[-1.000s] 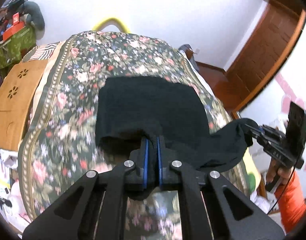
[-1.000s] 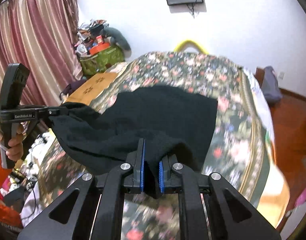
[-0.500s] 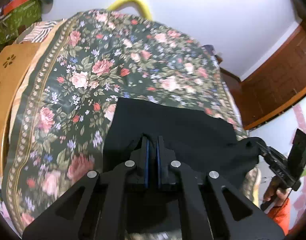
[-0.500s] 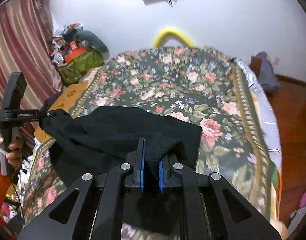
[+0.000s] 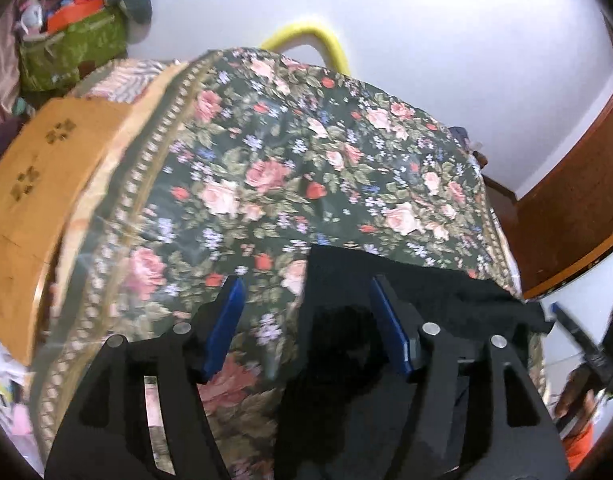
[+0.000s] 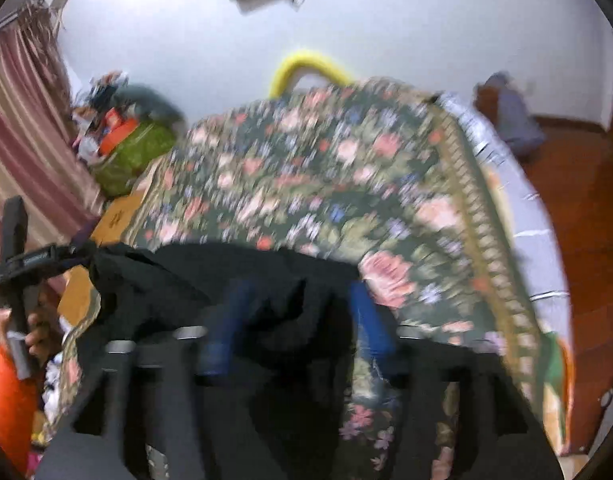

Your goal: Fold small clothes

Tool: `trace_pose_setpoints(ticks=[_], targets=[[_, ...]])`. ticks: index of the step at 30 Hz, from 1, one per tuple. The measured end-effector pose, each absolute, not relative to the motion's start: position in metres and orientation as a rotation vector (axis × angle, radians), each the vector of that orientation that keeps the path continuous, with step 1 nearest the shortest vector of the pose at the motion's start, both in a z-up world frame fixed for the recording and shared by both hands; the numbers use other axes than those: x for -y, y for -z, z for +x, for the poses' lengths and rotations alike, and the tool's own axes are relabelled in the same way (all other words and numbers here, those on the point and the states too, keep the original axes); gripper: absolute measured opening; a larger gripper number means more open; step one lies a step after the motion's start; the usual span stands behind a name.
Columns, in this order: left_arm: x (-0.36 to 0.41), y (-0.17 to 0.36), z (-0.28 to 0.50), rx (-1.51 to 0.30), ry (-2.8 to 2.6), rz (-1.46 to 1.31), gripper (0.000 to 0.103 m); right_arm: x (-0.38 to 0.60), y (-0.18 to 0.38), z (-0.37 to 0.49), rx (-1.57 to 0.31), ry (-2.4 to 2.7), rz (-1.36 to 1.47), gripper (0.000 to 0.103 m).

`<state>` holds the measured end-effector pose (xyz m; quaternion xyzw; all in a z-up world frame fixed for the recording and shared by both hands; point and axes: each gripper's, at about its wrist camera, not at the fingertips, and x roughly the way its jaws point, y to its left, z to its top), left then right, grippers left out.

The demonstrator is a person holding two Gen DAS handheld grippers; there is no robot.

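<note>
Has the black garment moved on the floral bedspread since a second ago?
Yes. The black garment has come toward the near edge of the floral bedspread, away from the yellow bar.

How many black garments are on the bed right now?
1. The black garment lies on the near part of the floral bedspread, between the opening jaws in both wrist views. Anything beneath it is hidden.
</note>
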<state>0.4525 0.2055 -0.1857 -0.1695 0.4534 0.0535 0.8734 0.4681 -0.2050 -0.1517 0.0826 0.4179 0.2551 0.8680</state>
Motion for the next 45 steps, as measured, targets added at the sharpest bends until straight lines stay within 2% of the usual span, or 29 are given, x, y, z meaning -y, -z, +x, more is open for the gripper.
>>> trace_pose_setpoints(ticks=[6, 11, 19, 23, 27, 28, 29, 30, 31, 32, 33, 35, 45], targets=[[-0.186, 0.188, 0.431, -0.981, -0.101, -0.214, 0.07, 0.209, 0.136, 0.451, -0.867, -0.524, 0.096, 0.073], [-0.166, 0.208, 0.421, -1.019, -0.045, -0.159, 0.083, 0.204, 0.152, 0.437, -0.913, -0.532, 0.052, 0.073], [-0.147, 0.253, 0.438, -1.122, 0.02, -0.21, 0.086, 0.188, 0.205, 0.441, -1.027, -0.54, 0.009, 0.074], [-0.154, 0.263, 0.449, -1.124, 0.063, -0.347, 0.087, 0.19, 0.221, 0.452, -1.044, -0.566, 0.115, 0.073], [-0.154, 0.267, 0.453, -1.116, 0.133, -0.427, 0.073, 0.183, 0.225, 0.457, -1.046, -0.6, 0.17, 0.051], [-0.152, 0.265, 0.452, -1.107, 0.145, -0.423, 0.064, 0.181, 0.225, 0.457, -1.047, -0.604, 0.176, 0.048], [-0.15, 0.263, 0.451, -1.099, 0.149, -0.415, 0.051, 0.179, 0.225, 0.456, -1.047, -0.609, 0.176, 0.042], [-0.147, 0.259, 0.448, -1.091, 0.16, -0.399, 0.043, 0.179, 0.224, 0.455, -1.045, -0.609, 0.175, 0.034], [-0.143, 0.256, 0.446, -1.088, 0.172, -0.385, 0.027, 0.179, 0.222, 0.453, -1.04, -0.602, 0.171, 0.03], [-0.139, 0.252, 0.443, -1.087, 0.189, -0.361, 0.02, 0.18, 0.221, 0.451, -1.034, -0.598, 0.168, 0.023], [-0.13, 0.246, 0.438, -1.072, 0.185, -0.286, 0.019, 0.183, 0.218, 0.45, -1.027, -0.594, 0.172, 0.015], [-0.116, 0.237, 0.426, -1.046, 0.172, -0.171, 0.016, 0.19, 0.213, 0.446, -1.017, -0.595, 0.199, 0.009], [-0.112, 0.184, 0.348, -0.999, 0.155, -0.16, 0.014, 0.196, 0.16, 0.386, -0.982, -0.686, 0.149, 0.007]])
